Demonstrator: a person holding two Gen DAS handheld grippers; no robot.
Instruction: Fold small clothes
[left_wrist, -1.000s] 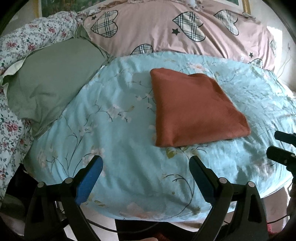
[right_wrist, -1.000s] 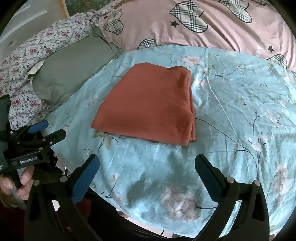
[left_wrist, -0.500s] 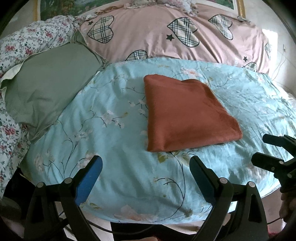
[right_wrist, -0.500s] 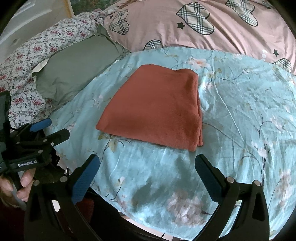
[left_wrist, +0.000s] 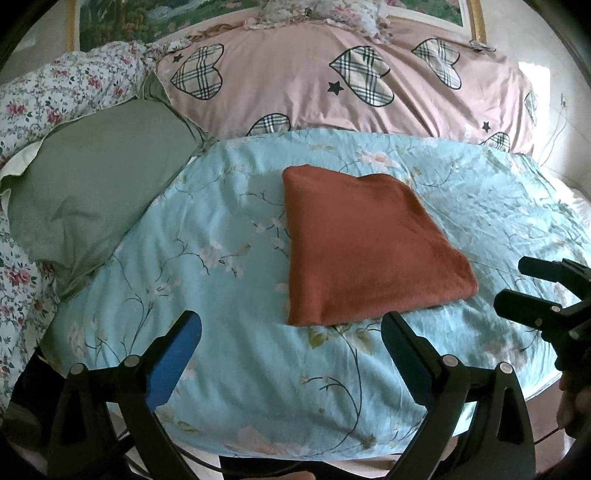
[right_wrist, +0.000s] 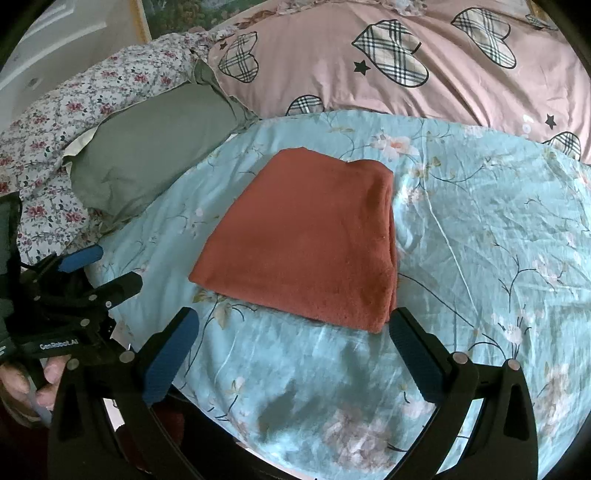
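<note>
A rust-red cloth (left_wrist: 365, 243) lies folded into a flat square on the light blue floral bedspread (left_wrist: 207, 266); it also shows in the right wrist view (right_wrist: 306, 243). My left gripper (left_wrist: 291, 328) is open and empty, held near the bed's front edge just short of the cloth's near-left corner. My right gripper (right_wrist: 295, 325) is open and empty, close to the cloth's near edge. Each gripper shows in the other's view: the right one (left_wrist: 517, 280) at the right, the left one (right_wrist: 99, 269) at the left.
A green pillow (left_wrist: 92, 184) lies at the left of the bed. A pink duvet with plaid hearts (left_wrist: 332, 81) is piled behind. A flowered sheet (left_wrist: 55, 88) lies at the far left. The bed's rounded front edge is just below the grippers.
Both grippers have drawn back and tilted up a little, so the cloth sits lower in both views. The cloth itself has not moved. Both grippers stay open.
</note>
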